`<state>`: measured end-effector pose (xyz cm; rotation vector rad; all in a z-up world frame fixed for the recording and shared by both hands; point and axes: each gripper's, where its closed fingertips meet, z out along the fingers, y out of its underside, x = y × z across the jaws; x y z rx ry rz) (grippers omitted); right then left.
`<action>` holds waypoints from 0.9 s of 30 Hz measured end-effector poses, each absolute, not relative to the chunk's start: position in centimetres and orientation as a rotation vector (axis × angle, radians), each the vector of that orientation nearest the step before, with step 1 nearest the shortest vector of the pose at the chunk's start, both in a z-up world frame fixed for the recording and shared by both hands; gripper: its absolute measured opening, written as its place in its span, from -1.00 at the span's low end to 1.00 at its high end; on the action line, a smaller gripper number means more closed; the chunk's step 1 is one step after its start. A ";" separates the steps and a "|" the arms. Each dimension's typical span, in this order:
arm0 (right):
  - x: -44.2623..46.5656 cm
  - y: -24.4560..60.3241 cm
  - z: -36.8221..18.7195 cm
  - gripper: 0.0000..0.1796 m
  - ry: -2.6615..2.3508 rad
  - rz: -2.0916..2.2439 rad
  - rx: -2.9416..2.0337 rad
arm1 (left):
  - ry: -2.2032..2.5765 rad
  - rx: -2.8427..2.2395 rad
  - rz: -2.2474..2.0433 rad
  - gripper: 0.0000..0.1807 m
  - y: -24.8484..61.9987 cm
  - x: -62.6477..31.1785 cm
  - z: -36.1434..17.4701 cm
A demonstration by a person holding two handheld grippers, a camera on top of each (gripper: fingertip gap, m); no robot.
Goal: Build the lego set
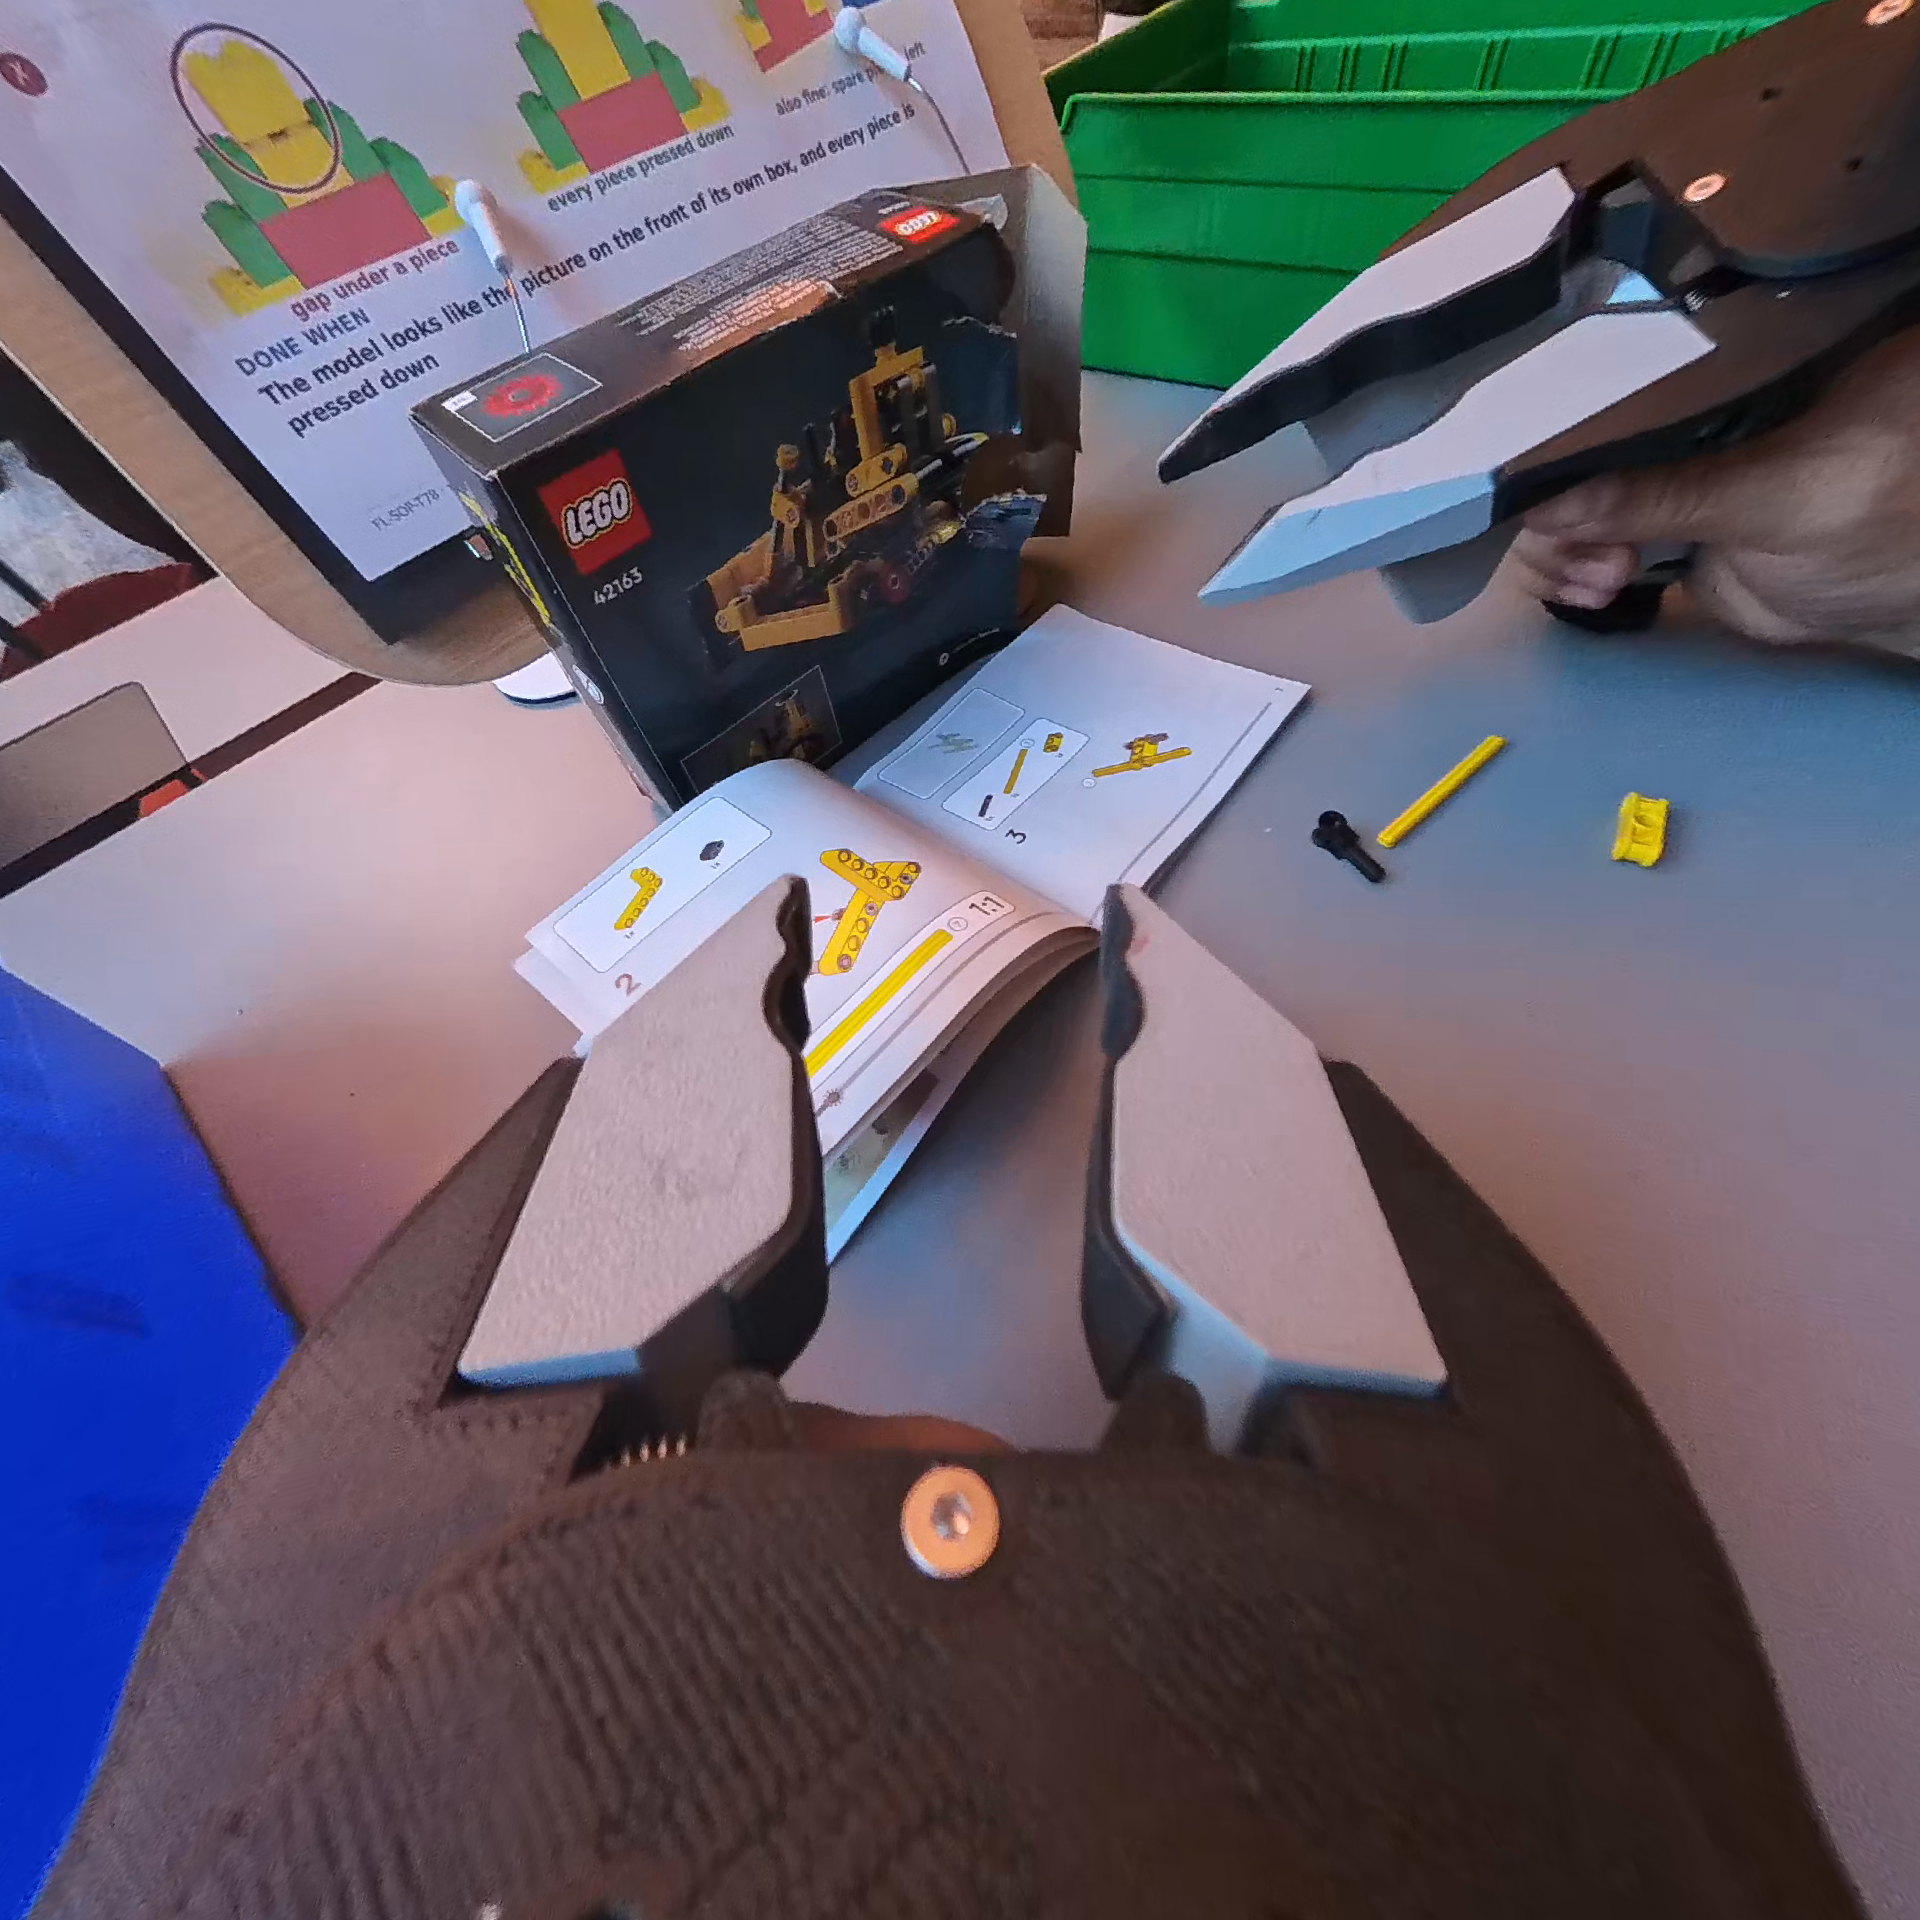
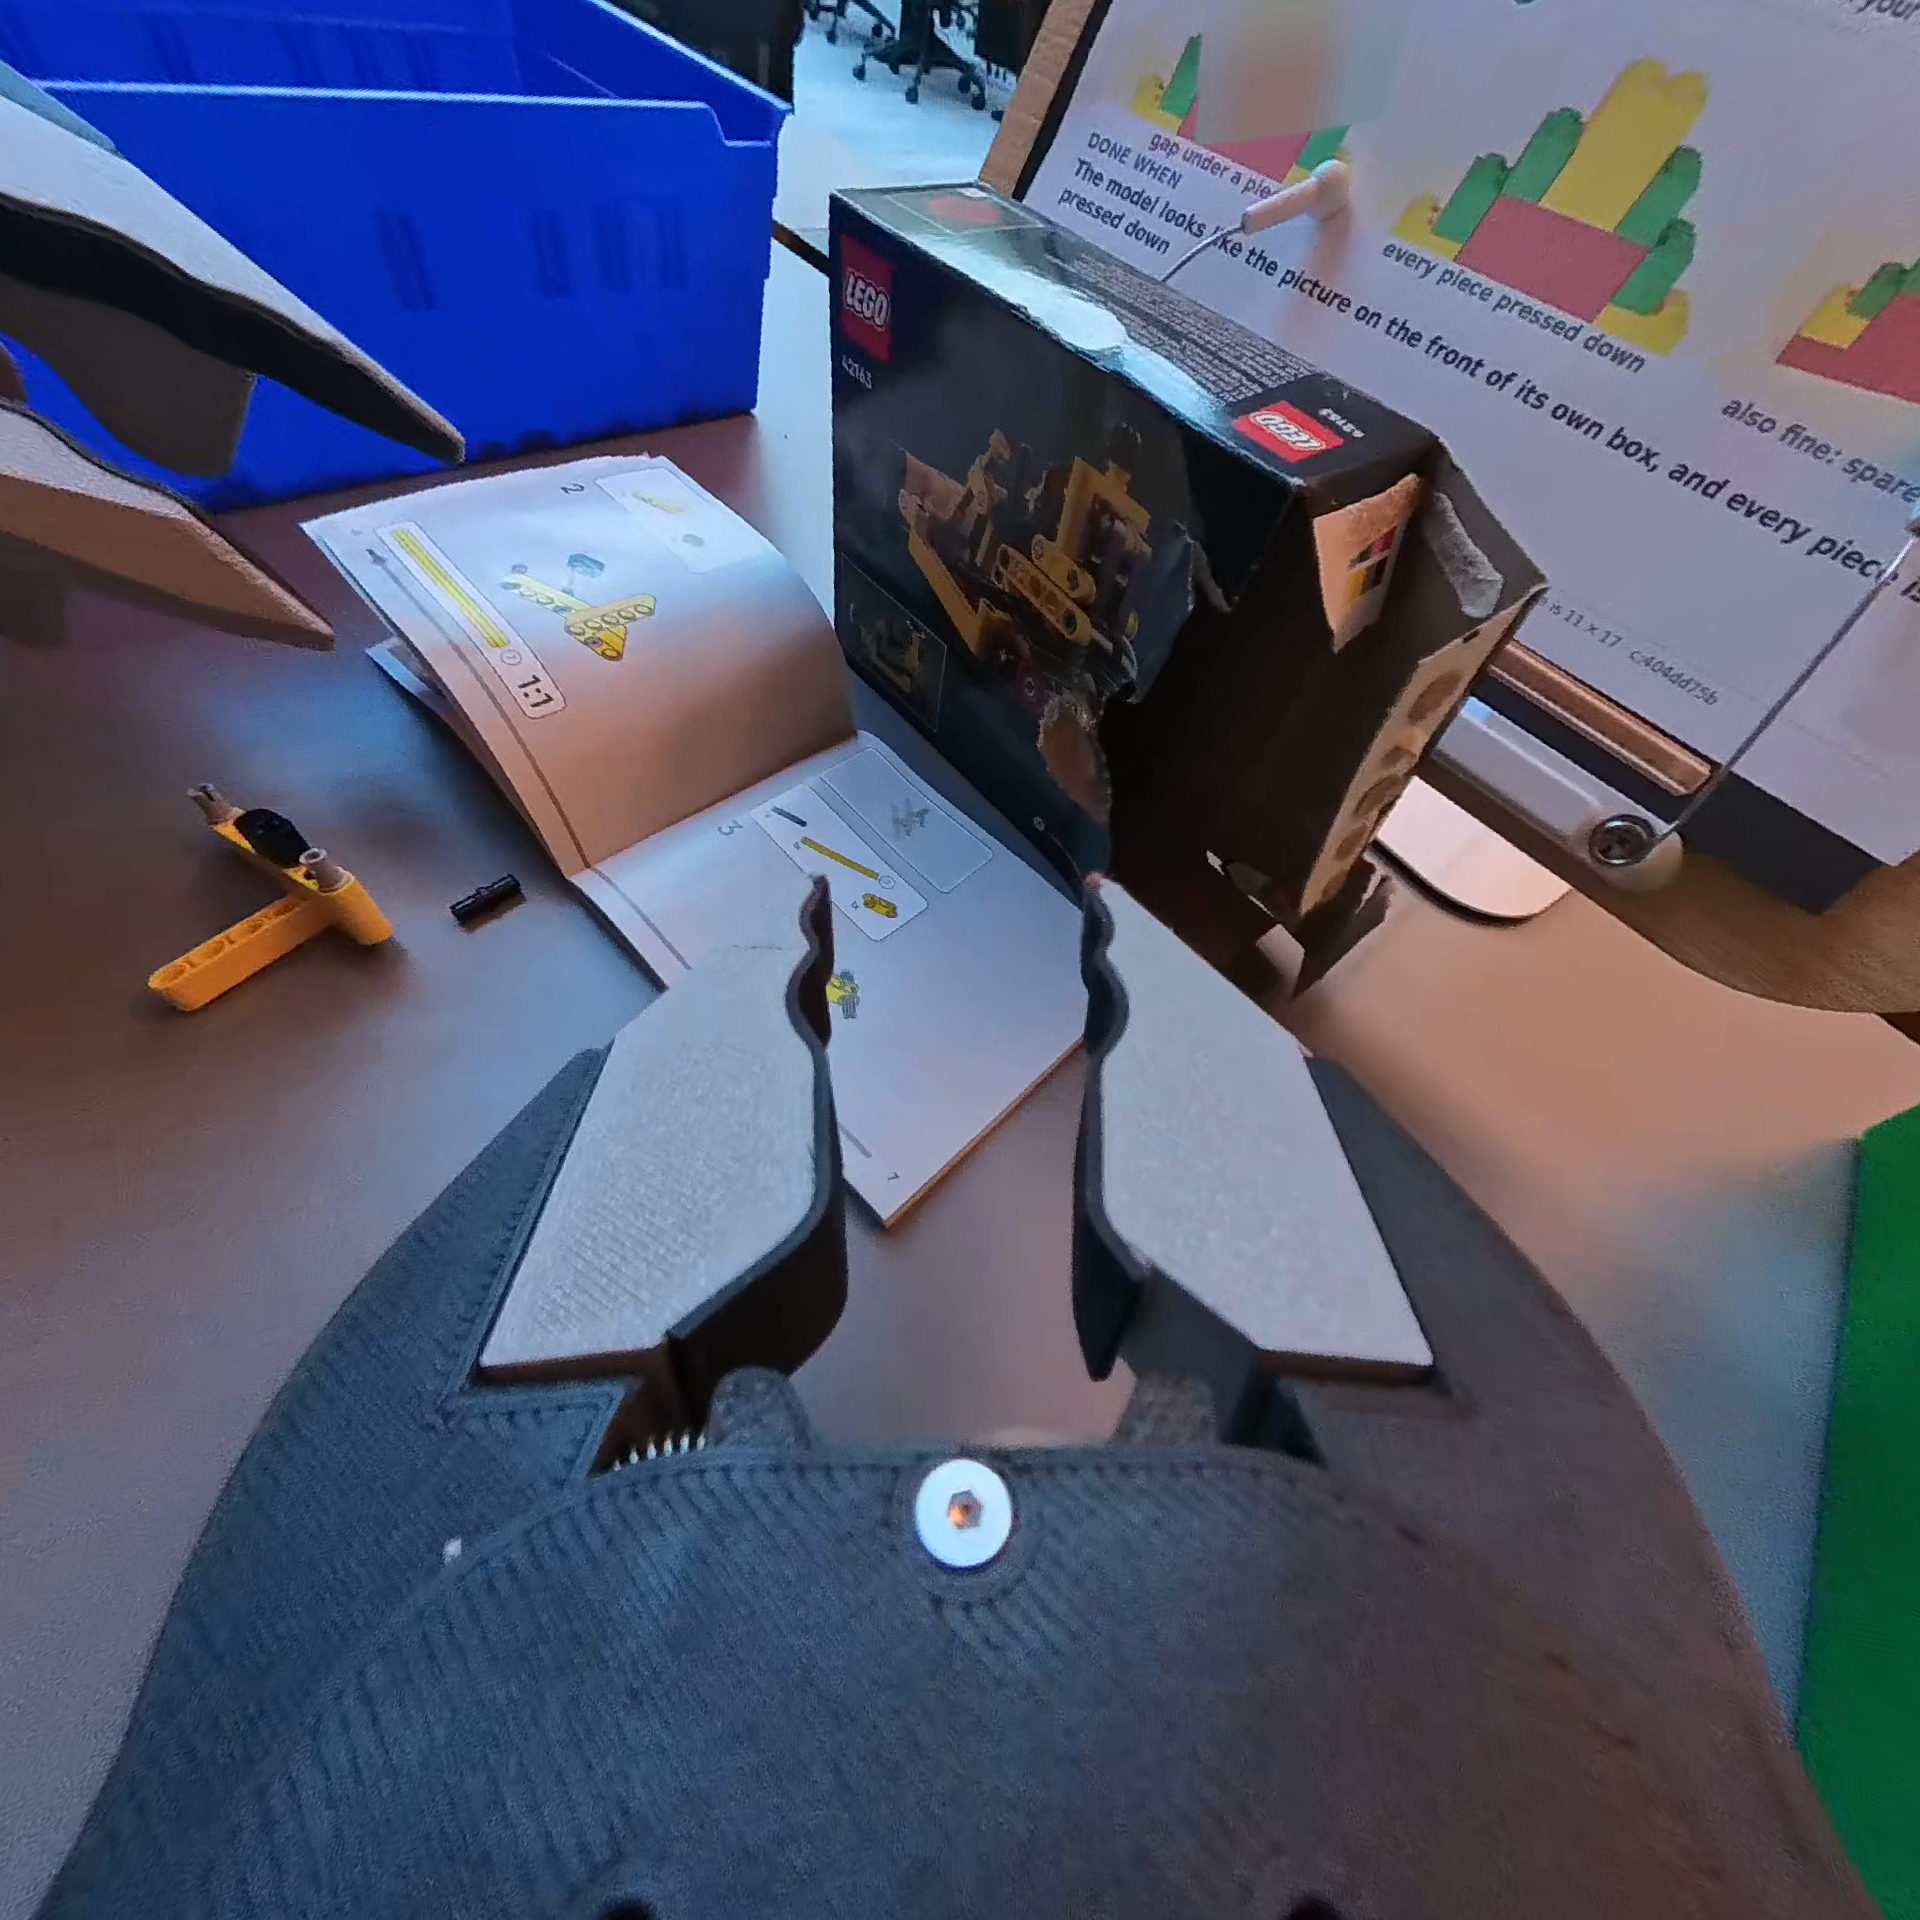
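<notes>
My left gripper (image 1: 951, 896) is open and empty over the open instruction booklet (image 1: 1081, 769). My right gripper (image 2: 951, 896) is open and empty over the same booklet (image 2: 675, 665); it also shows in the left wrist view (image 1: 1184, 530), held by a hand. In the left wrist view, a black pin (image 1: 1348, 845), a yellow axle (image 1: 1441, 789) and a small yellow connector (image 1: 1640, 828) lie on the table right of the booklet. In the right wrist view, a yellow beam assembly (image 2: 272, 902) and a black pin (image 2: 486, 898) lie left of the booklet.
The black set box (image 1: 769, 509) stands behind the booklet, also seen in the right wrist view (image 2: 1091, 540). A printed sheet on a board (image 1: 436, 208) stands behind it. A green bin (image 1: 1299, 166) is at the back right; a blue bin (image 2: 436, 229) at the left. Between my left fingertips and the black pin (image 2: 486, 898) there is roughly 7 centimetres. My left tips are about 15 centimetres from the yellow axle (image 1: 1441, 789), my right tips only 9 centimetres. The right tips stand about 12 centimetres off the small yellow connector (image 1: 1640, 828).
</notes>
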<state>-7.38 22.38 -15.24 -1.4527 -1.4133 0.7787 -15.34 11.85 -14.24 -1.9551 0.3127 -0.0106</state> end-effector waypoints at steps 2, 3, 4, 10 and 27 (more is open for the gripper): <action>-7.3 22.6 -15.4 -0.51 -1.411 0.747 -1.466 | 0.315 -1.957 0.003 -0.41 11.9 -15.3 -14.3; -7.3 22.8 -15.4 -0.51 -1.405 0.719 -1.476 | 0.317 -1.958 0.011 -0.42 11.9 -15.3 -14.3; -7.2 22.9 -15.4 -0.51 -1.403 0.692 -1.480 | 0.318 -1.961 0.019 -0.42 11.9 -15.3 -14.4; -7.3 22.4 -15.1 -0.52 -1.420 0.630 -1.446 | 0.304 -1.970 0.034 -0.42 11.9 -15.6 -14.5; -7.2 22.1 -14.9 -0.61 -1.416 0.650 -1.445 | 0.296 -1.980 0.050 -0.43 11.9 -15.9 -14.6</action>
